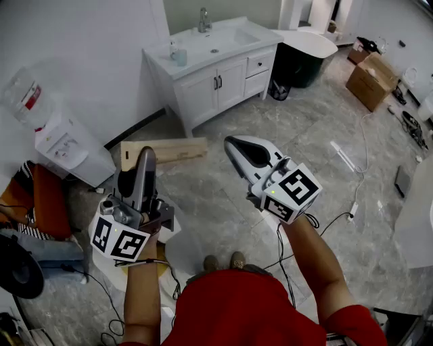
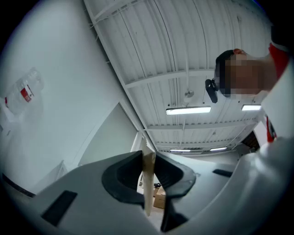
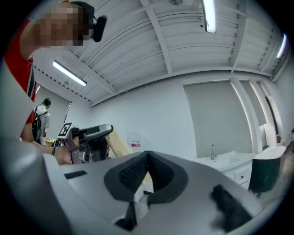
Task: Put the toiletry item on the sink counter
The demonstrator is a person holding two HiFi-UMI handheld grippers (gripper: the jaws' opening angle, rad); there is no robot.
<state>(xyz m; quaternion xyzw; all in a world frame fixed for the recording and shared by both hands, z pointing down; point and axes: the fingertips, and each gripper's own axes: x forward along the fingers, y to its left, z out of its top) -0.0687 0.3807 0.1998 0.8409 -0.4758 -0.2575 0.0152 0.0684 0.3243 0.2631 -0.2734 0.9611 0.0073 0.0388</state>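
Tan cardboard, a long flat box (image 1: 177,150), is the toiletry item. In the head view it sits clamped at the tip of the left gripper (image 1: 146,154), well apart from the white sink counter (image 1: 260,34) across the floor. The carry looks barely begun. To do it well, hold the clamp firm, approach the counter squarely, lay the box on bare top clear of the basin, tap (image 1: 203,19) and cup (image 1: 179,54), and release only once it rests. The box's long axis runs crosswise to the jaws, nearly level.

From the left gripper view, the 2 jaws stand narrowly apart, pads pressing the box's broad faces; only its thin edge shows, upright.

From the right gripper view, the box slants from upper left to lower right. The right gripper (image 1: 233,142) has its jaws together, holding nothing.
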